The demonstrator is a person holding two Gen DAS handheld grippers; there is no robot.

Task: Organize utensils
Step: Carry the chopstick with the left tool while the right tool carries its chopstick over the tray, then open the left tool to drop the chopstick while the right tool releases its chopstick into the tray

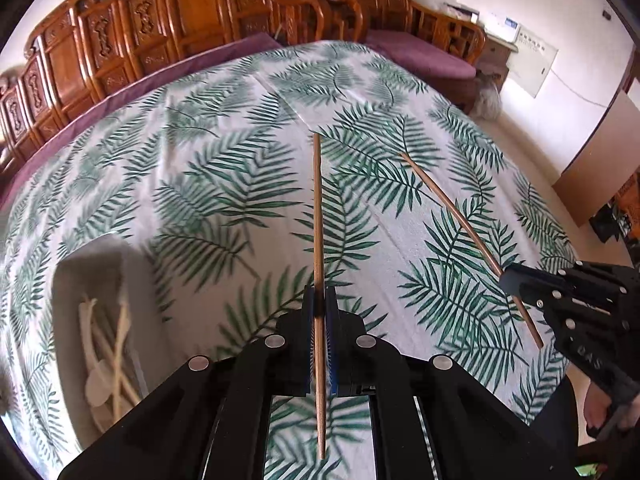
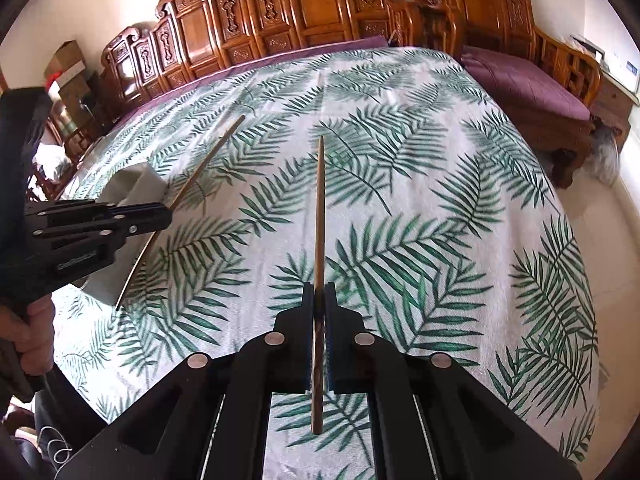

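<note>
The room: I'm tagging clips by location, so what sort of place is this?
Probably a home living room: a carved wooden bench with purple cushions lines the wall, and a table wears a palm-leaf cloth.

Both views are taken from fisheye cameras mounted on the hand-held grippers, looking forward and steeply down along the fingers at close range.

In the left wrist view, the left gripper [image 1: 319, 300] is seen at bottom centre, and the leaf-print tablecloth [image 1: 224, 168] fills the middle of the frame. The right gripper [image 1: 505, 275] is caught at the right edge.

In the right wrist view, the right gripper [image 2: 319, 300] is seen at bottom centre, and the left gripper [image 2: 168, 212] at the left edge.

The tablecloth [image 2: 420, 184] and the carved wooden bench [image 1: 132, 44] [image 2: 248, 28] along the top are shared by both views.
</note>
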